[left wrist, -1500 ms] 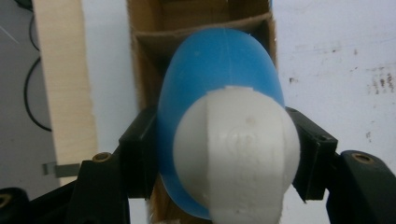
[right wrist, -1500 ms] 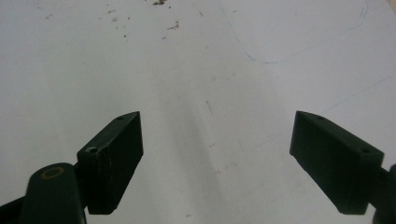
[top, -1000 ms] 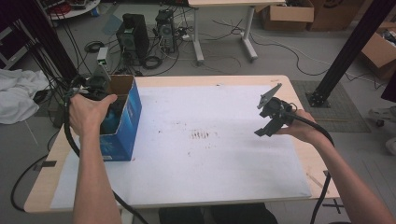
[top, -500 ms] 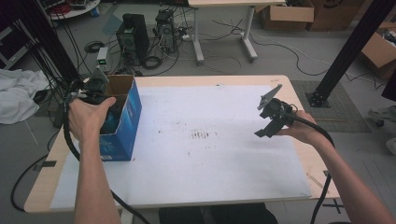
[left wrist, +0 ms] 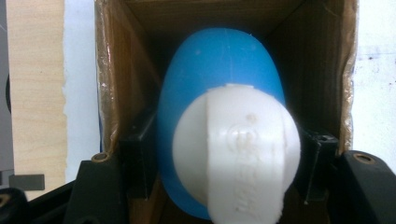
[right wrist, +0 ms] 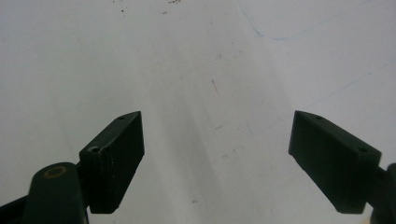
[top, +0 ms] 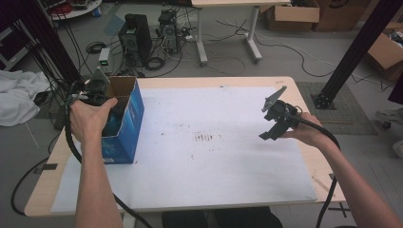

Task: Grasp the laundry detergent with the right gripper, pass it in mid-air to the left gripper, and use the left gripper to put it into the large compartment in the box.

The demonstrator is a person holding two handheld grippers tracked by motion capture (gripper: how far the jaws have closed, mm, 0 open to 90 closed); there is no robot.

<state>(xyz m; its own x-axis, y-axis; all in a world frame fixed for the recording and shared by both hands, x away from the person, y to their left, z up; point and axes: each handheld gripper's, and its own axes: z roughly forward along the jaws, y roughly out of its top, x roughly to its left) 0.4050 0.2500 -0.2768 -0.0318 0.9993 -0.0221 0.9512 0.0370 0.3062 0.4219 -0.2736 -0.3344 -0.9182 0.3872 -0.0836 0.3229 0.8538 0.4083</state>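
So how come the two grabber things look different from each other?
The left gripper is shut on a blue bottle with a white cap, down inside the open blue cardboard box. The right gripper is open and holds nothing. The left one is in the box; the right one hangs over the white table cover. Both have black jaws.

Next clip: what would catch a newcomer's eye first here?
Most striking is the blue bottle with its white cap, standing inside the open blue cardboard box at the table's left edge, clamped between the left tongs. Across the white table sheet, the right tongs hang open over bare surface at the right side, gripping nothing.
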